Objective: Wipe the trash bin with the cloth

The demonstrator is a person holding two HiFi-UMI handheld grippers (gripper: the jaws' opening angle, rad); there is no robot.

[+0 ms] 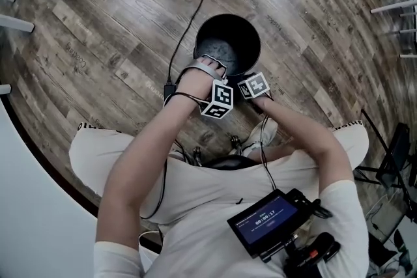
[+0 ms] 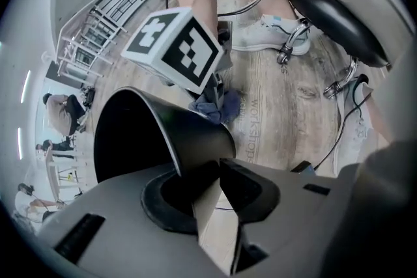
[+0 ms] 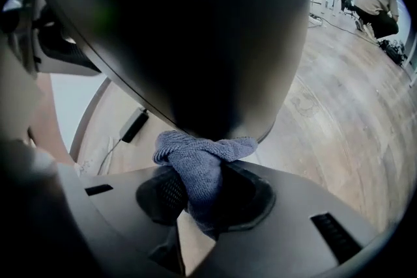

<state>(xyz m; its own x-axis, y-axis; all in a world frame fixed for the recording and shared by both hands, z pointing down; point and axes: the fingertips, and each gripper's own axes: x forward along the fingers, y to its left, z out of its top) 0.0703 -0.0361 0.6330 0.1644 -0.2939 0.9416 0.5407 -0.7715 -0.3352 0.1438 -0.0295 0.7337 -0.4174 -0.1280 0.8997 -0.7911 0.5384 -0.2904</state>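
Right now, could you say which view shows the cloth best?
The right gripper view: the cloth is pinched in the right claw, against the trash bin. The left gripper view shows a small bunch; the head view hides it.

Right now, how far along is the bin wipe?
Done: the cloth is picked up and the bin is steadied, with the left gripper shut on its rim. In hand: the right gripper presses the bunched cloth against the bin's outer wall. Left: the pictures don't show how much of the wall has been wiped; the cloth isn't inside the bin.
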